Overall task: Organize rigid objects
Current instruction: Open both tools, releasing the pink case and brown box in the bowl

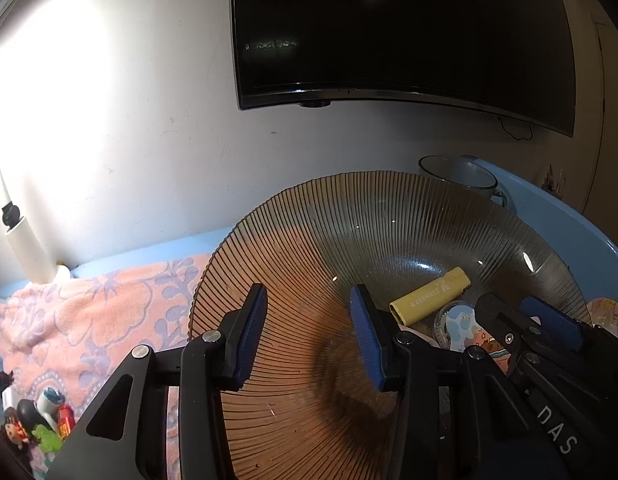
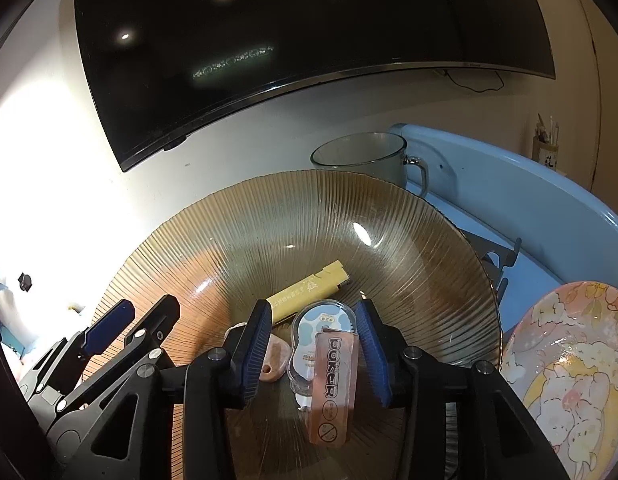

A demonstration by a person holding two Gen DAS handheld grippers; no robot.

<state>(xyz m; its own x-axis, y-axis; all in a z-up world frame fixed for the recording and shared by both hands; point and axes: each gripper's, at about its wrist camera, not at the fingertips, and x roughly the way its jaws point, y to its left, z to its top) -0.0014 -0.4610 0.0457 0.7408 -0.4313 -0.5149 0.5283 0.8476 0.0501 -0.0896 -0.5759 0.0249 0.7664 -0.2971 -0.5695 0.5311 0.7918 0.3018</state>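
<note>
A ribbed amber glass bowl (image 1: 389, 224) (image 2: 409, 240) holds a yellow lighter-shaped bar (image 1: 429, 296) (image 2: 309, 288), a round blue-and-white case (image 1: 457, 324) (image 2: 321, 320), a pink POKER card box (image 2: 333, 384) and a small orange piece (image 2: 275, 360). My left gripper (image 1: 307, 336) is open over the bowl's left side, empty. My right gripper (image 2: 313, 356) is open, its fingers on either side of the POKER box and case, not gripping them. Each gripper shows in the other's view, the right (image 1: 549, 320) and the left (image 2: 109, 324).
A glass mug (image 2: 365, 156) (image 1: 461, 176) stands behind the bowl. A flowered plate (image 2: 569, 368) lies at the right in a blue tub (image 2: 509, 184). A pink floral towel (image 1: 89, 312) with small toy figures (image 1: 33, 420) lies at the left. A dark screen (image 1: 389, 32) hangs on the wall.
</note>
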